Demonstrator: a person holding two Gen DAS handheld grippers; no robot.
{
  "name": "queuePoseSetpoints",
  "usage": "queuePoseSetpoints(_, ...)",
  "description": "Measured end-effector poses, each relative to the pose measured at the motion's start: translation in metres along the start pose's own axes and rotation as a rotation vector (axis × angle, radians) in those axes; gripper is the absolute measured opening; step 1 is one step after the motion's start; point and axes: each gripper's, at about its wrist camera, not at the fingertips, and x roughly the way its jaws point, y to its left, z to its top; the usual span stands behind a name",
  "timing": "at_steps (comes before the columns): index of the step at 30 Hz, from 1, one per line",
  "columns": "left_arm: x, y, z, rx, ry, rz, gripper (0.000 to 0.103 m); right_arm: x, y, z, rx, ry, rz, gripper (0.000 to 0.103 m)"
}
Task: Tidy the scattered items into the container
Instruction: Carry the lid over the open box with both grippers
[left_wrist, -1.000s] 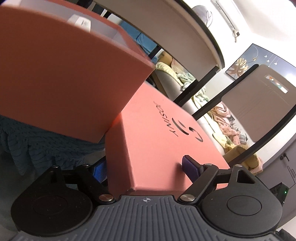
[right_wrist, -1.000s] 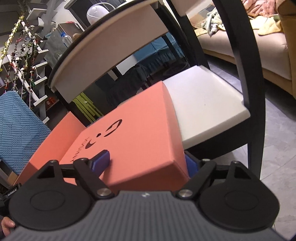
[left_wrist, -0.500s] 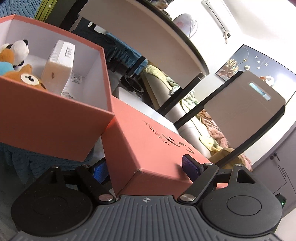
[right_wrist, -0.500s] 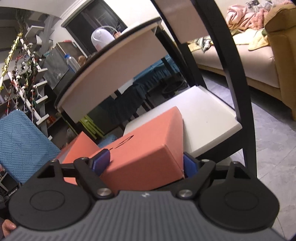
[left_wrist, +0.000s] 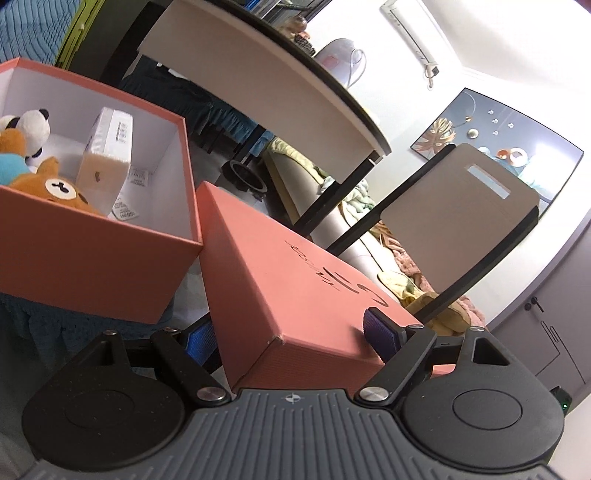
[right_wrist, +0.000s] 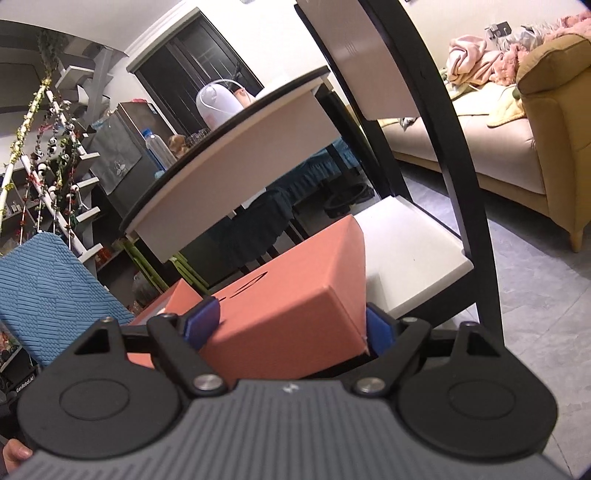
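Change: a second ago the open box's outer wall filled the left view; now both tools have lifted the lid higher and the box's inside shows, while in the right view the lid has tipped flatter toward the tool.
Left tool (left_wrist: 295, 334): closed down on the lid, one blue pad on its printed top, the other under the near corner.
Right tool (right_wrist: 291, 325): likewise clamped on the lid's opposite end, a pad on each side of that corner.
Lid (left_wrist: 295, 280): salmon cardboard, held in the air between the two tools, tilted, its far corner just beside the box's rim.
Lid handling: I'd judge it light and stiff but hollow, so the walls would buckle under a hard squeeze; smooth card may slip on the pads. Holding both short ends, as now, looks the sound way to keep it level.
Box (left_wrist: 92, 251): matching salmon container, open, white inside, sitting on a blue knitted cover.
Contents: a brown bear toy (left_wrist: 55, 186), a panda toy (left_wrist: 31, 127), a small white carton (left_wrist: 105, 155) standing on end and paper packets lie in it, so the tidying looks done bar the closing.
Beyond: a chair (right_wrist: 406, 254) with a white seat under the lid, then a round tabletop (right_wrist: 236, 155), then a sofa (right_wrist: 517, 147).
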Motion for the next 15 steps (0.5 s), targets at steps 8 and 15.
queuePoseSetpoints(8, -0.008, -0.011, 0.002, 0.043, -0.022, 0.015, 0.086, -0.006, -0.004, -0.003, 0.023, -0.018, 0.028, 0.083)
queuePoseSetpoints(15, -0.01, -0.01, 0.005, 0.053, -0.058, 0.029, 0.086, 0.005, -0.003, -0.002, 0.021, -0.024, 0.069, 0.083)
